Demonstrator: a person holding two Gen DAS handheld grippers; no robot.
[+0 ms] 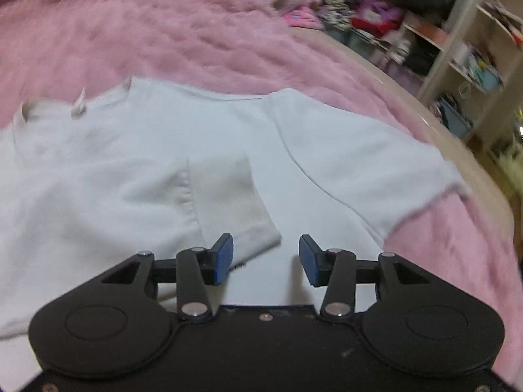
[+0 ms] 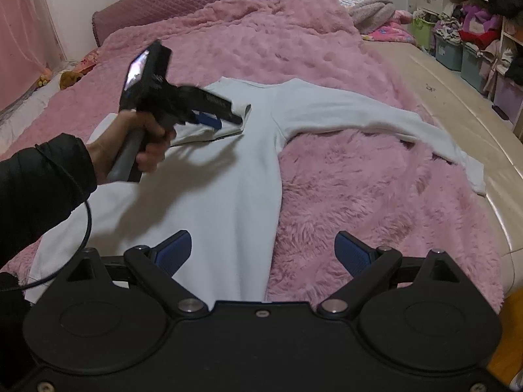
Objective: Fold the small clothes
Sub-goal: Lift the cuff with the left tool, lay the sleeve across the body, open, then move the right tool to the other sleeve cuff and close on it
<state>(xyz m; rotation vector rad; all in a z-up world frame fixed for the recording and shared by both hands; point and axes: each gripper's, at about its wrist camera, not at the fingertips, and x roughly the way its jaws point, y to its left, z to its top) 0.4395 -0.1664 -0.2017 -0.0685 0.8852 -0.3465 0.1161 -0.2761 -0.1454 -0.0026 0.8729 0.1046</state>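
White shirt (image 2: 228, 176) lies flat on pink blanket (image 2: 359, 202) on the bed; one sleeve (image 2: 376, 121) stretches out toward 3 o'clock, the other sleeve (image 1: 228, 202) is folded in over the body. Left gripper (image 1: 266, 259) spread, nothing between the pads, sits just above the folded cuff. Right gripper (image 2: 263, 254) spread wide, empty, over the shirt hem at 6 o'clock. Shelves (image 2: 474, 32) with bins at 2 o'clock.
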